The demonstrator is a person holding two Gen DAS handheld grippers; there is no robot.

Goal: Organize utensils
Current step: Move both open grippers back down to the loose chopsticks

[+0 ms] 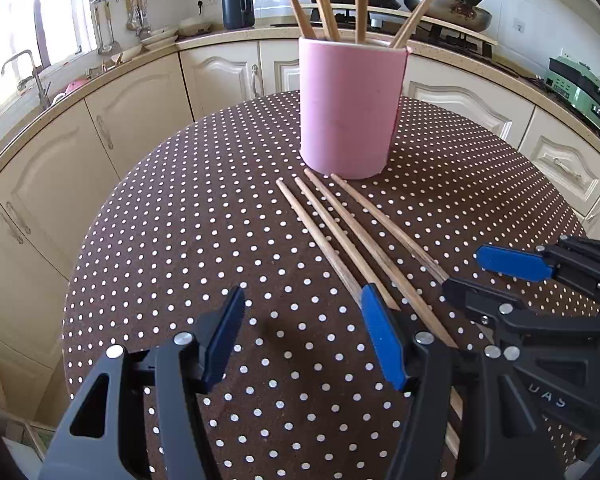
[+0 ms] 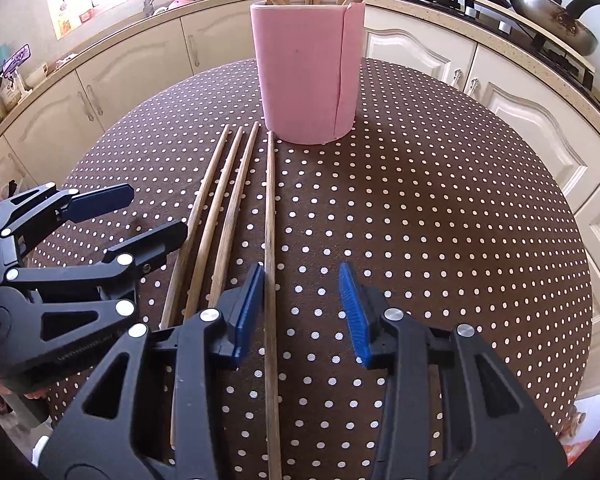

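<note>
The right hand-held gripper is spread around 1 chopstick, not pinching; the left hand-held gripper is spread beside 3 others on the dotted surface. They look light, stiff, slippery (grip mid-length). Beyond stands the pink holder.

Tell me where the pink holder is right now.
The pink holder stands upright at the far side of the dotted table, centre of both views, just beyond the tips of the four loose chopsticks.
</note>
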